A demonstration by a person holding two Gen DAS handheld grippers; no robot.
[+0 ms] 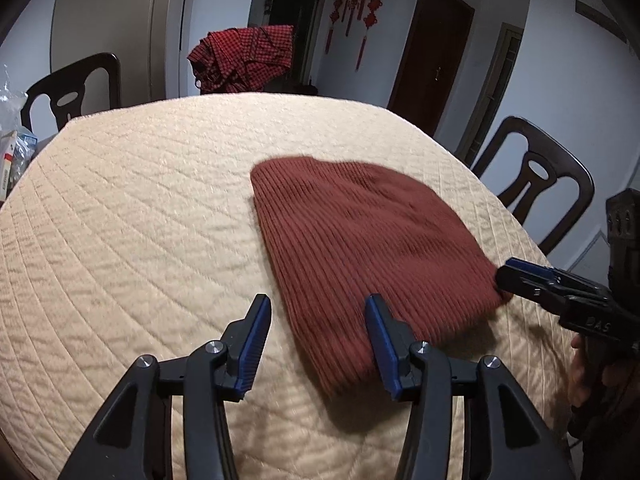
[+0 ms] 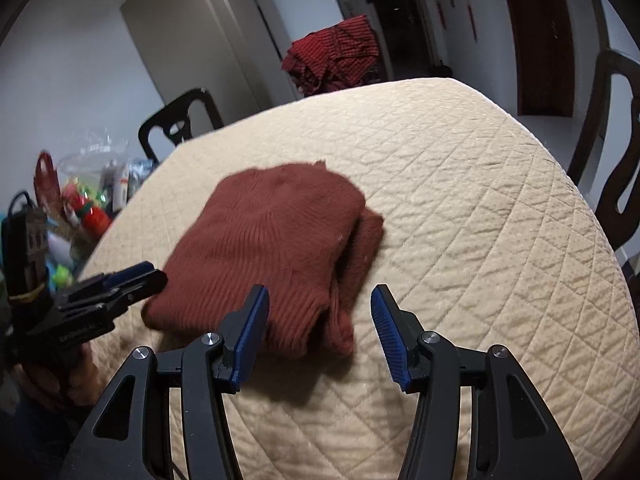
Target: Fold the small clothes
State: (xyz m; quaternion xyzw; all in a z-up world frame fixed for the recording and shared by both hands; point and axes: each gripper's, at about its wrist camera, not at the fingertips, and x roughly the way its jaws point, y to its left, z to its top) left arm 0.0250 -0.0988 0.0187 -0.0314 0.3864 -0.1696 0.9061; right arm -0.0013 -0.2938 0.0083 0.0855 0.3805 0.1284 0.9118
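Hat: we see a rust-brown ribbed knit hat (image 1: 372, 248) lying flat on the quilted beige table cover (image 1: 140, 208), right of centre.
Left gripper (image 1: 318, 312): our jaws stand apart, empty, at the hat's near edge.
Right gripper (image 2: 320, 300): our jaws stand apart over the hat's near hem, not pressing it.
Behind: a red checked cloth (image 1: 244, 58) draped over a chair.

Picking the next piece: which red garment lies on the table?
The plain rust knit, flat on the quilted table. The checked red one hangs beyond its far edge.
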